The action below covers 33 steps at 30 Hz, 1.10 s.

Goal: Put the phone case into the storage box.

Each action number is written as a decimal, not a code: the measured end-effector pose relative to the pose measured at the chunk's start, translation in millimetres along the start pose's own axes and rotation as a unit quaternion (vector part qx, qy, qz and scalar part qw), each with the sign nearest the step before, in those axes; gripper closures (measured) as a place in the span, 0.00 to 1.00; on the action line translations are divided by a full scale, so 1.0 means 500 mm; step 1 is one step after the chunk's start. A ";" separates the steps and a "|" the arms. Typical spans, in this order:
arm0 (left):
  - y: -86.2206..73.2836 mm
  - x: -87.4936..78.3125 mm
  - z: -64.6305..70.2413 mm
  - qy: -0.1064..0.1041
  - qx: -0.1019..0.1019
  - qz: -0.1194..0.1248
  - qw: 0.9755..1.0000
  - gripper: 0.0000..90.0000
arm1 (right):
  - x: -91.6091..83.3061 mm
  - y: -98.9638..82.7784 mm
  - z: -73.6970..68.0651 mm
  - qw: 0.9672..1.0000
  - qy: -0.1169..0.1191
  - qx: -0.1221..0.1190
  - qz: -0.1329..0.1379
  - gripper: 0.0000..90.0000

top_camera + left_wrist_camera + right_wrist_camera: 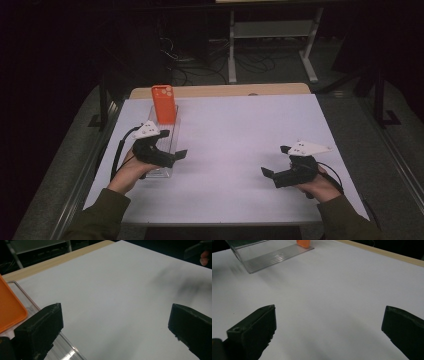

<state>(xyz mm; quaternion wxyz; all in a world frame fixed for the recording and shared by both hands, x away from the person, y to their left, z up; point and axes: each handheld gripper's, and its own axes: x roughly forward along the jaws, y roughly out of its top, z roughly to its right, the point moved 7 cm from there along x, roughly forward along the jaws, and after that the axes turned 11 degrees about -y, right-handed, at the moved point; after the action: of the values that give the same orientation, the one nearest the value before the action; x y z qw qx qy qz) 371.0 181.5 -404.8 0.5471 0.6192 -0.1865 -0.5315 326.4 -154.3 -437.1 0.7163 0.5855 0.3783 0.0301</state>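
High view, orange phone case [164,104] upright in clear stand [167,137], left gripper [172,151] beside stand, wide, right gripper [275,162] well apart, wide.

Orange phone [164,104] with camera bumps near its top, standing up tilted, upper left of the high view, its bottom end in a clear plastic tray [169,140], long and see-through, lying flat

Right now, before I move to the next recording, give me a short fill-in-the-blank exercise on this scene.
1. The phone case standing in the clear stand is ____ in colour.
2. The left gripper holds its jaws ____.
3. The right gripper hovers over the ____ sheet covering the table.

Missing words: orange; open; white
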 end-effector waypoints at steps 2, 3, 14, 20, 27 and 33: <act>-0.007 0.000 0.006 -0.001 0.003 0.000 1.000 0.00 | -0.001 0.000 0.000 1.000 0.001 0.000 -0.001 0.00; -0.010 0.000 0.009 -0.003 0.001 0.003 1.000 0.00 | -0.001 0.001 0.000 1.000 0.000 -0.003 0.000 0.00; -0.042 -0.005 0.027 -0.008 0.003 0.008 1.000 0.00 | -0.002 0.003 -0.002 1.000 0.005 -0.006 0.003 0.00; -0.059 -0.003 0.033 -0.007 0.006 0.004 1.000 0.00 | -0.003 0.004 -0.006 1.000 0.009 -0.007 0.001 0.00; -0.070 -0.004 0.034 -0.007 0.008 0.008 1.000 0.00 | -0.004 0.007 -0.008 1.000 0.012 -0.011 0.004 0.00; -0.077 -0.003 0.031 -0.007 0.008 0.009 1.000 0.00 | -0.003 0.008 -0.008 1.000 0.015 -0.012 0.006 0.00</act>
<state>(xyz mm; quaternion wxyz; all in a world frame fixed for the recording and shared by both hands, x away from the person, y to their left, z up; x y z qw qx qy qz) 343.5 188.0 -435.2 0.5457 0.6180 -0.1999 -0.5295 324.8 -150.7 -432.8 0.7172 0.5789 0.3850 0.0478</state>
